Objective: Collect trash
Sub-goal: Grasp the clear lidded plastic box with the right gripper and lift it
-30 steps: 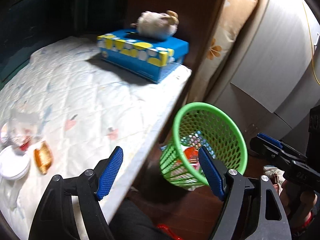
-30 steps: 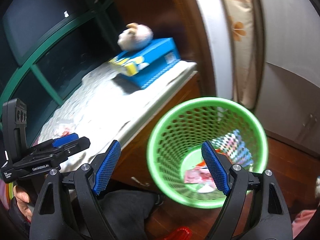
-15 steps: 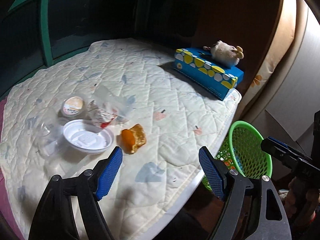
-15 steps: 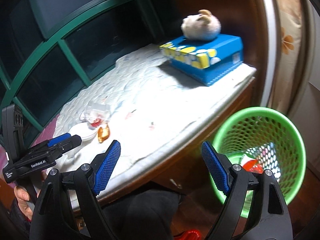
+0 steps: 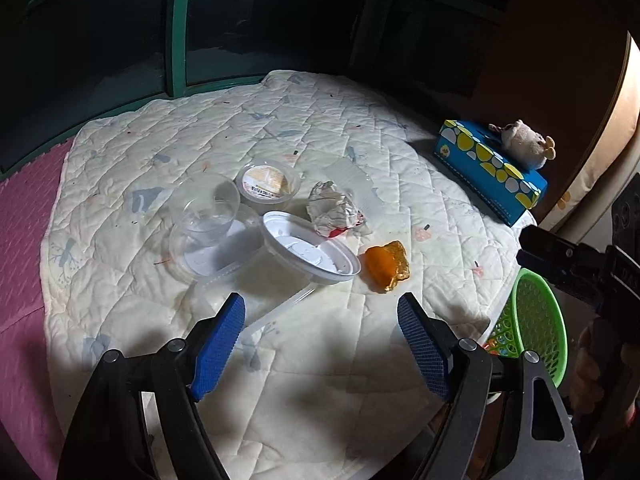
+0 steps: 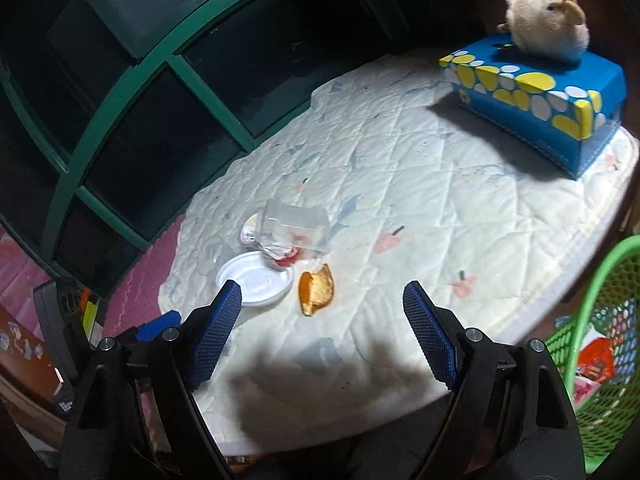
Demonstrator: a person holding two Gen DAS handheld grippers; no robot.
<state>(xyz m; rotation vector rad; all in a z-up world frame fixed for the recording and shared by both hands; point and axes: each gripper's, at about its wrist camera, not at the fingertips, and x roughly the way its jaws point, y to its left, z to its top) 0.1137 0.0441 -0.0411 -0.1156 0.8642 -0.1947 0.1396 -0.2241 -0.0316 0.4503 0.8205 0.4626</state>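
Both tools gape, empty — orange wrapper lies crumpled, glossy.

A home: quilted pad; tissue box; plush toy.

A pale quilted cover lies over a platform, brightly lit in the middle and dim toward the edges. Behind it, on the far side, dark window panes sit in a green frame. Pink matting lies on the left. A brown wooden wall rises on the far right.
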